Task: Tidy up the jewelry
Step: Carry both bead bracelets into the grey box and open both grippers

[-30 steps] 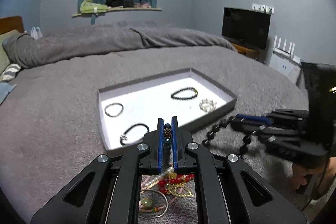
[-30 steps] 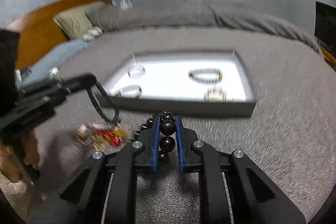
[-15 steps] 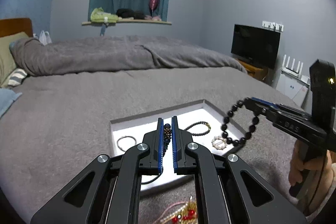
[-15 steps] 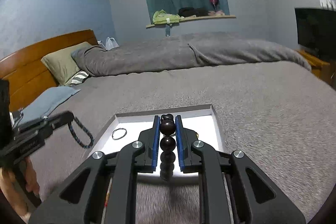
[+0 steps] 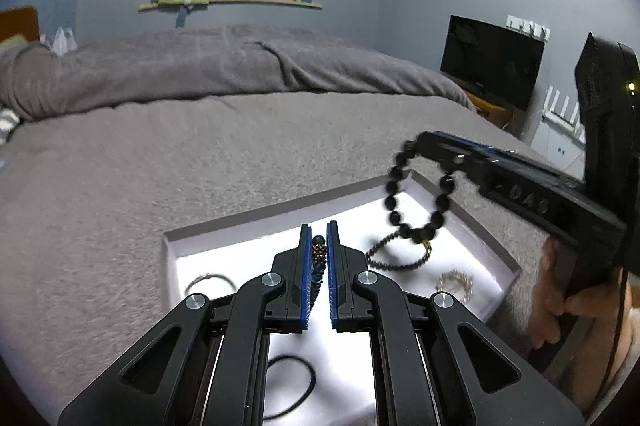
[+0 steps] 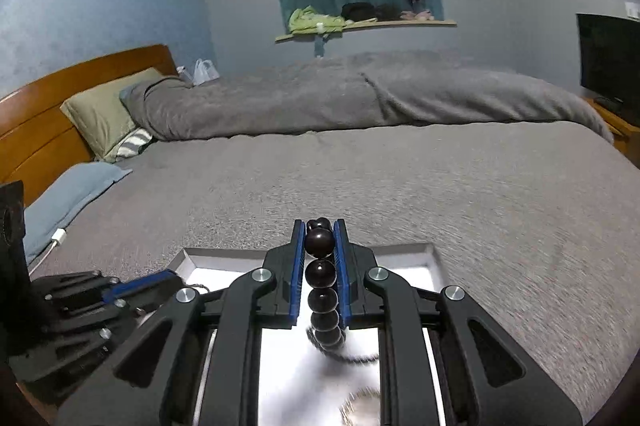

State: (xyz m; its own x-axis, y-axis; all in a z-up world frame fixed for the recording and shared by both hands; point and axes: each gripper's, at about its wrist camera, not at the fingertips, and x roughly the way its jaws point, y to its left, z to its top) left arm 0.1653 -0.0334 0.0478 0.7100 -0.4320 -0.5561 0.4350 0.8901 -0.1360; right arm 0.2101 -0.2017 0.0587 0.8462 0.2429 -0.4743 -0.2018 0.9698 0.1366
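Note:
My left gripper [image 5: 318,238] is shut on a thin bracelet of small dark and gold beads [image 5: 318,258], held over the white-lined jewelry tray [image 5: 224,230]. My right gripper [image 6: 320,236] is shut on a bracelet of large dark round beads [image 6: 322,272]. In the left wrist view that bracelet [image 5: 416,198] hangs from the right gripper over the tray's far right part. In the tray lie a thin ring bracelet [image 5: 210,282], a black cord loop [image 5: 296,386], a dark beaded bracelet [image 5: 396,254] and a pale gold bracelet [image 5: 456,282].
The tray sits on a grey blanket [image 5: 160,166] covering a bed. A folded grey duvet [image 6: 360,98] lies across the far side. Pillows [image 6: 100,114] and a wooden headboard [image 6: 40,118] are at the left. A television [image 5: 492,66] stands at the right.
Both grippers have moved forward over the tray with their bracelets. The loose pile of red and gold jewelry on the blanket has dropped out of view.

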